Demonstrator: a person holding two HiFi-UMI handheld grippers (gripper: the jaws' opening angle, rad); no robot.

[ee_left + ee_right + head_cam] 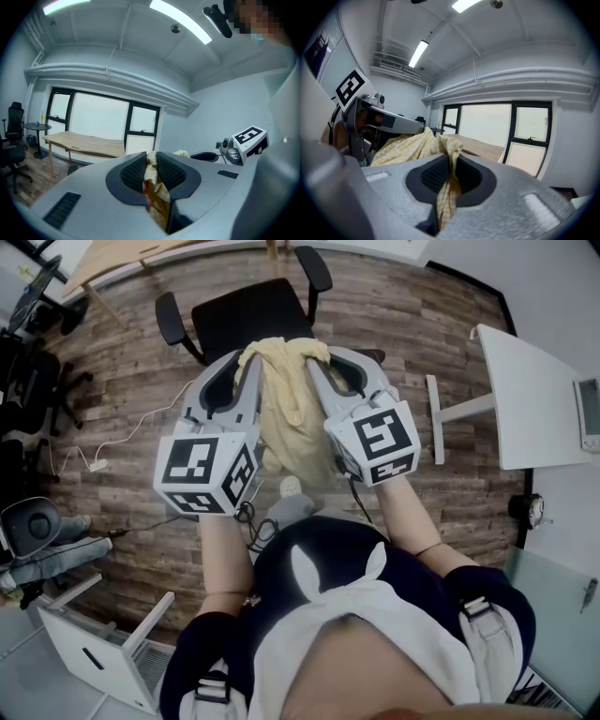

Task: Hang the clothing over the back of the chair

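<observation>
Yellow checked clothing (286, 418), crumpled, black padded chair (248, 315)

Seen from above, the left gripper (242, 362) and right gripper (321, 360) each hold a top corner of a yellow garment (286, 404), which hangs between them before a black office chair (248, 320) on a wood floor (412, 324).

An office: swivel chair (246, 320), white desk (525, 409).
</observation>
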